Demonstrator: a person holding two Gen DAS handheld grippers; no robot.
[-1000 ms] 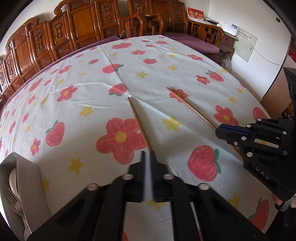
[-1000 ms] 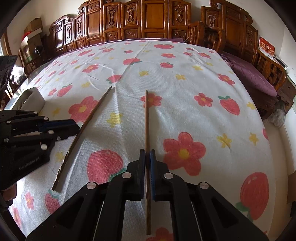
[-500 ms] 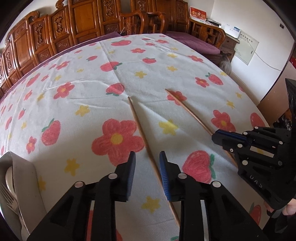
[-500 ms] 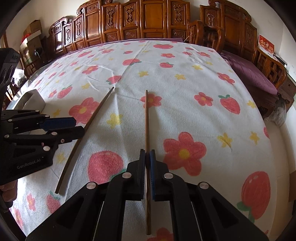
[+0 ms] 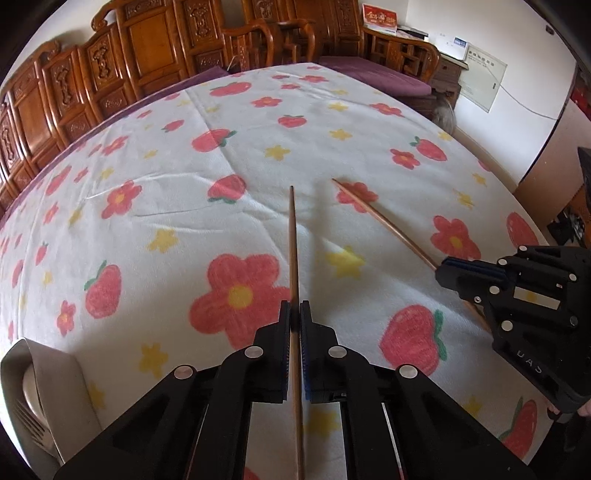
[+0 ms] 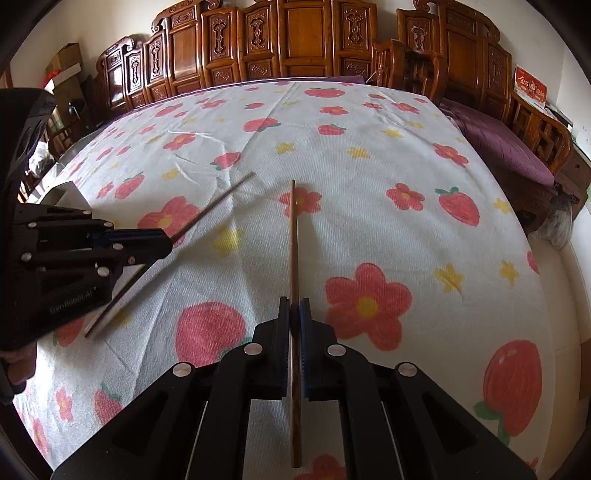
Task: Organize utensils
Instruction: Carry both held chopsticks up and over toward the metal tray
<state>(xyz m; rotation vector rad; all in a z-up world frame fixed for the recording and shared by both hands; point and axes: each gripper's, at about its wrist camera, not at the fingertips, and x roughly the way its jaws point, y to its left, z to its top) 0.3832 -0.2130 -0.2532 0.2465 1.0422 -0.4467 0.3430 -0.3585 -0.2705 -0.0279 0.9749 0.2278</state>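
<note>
We see a white tablecloth [image 5: 177,206] printed with red flowers, strawberries and yellow stars, creased in places. Behind it we find a row of carved wooden chairs [image 6: 295,40] along the wall. A purple cushion [image 6: 506,147] lies on a wooden bench at the right, and a red calendar [image 5: 380,18] stands nearby.

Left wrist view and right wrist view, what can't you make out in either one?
- Utensil holder, left wrist view: cut off by the left edge; only fork tines and a pale rounded piece show.
- Left chopstick: near end runs off the bottom edge.
- Right chopstick, left wrist view: rear part hidden behind the right gripper.
- Red calendar, right wrist view: print too small to read.
</note>
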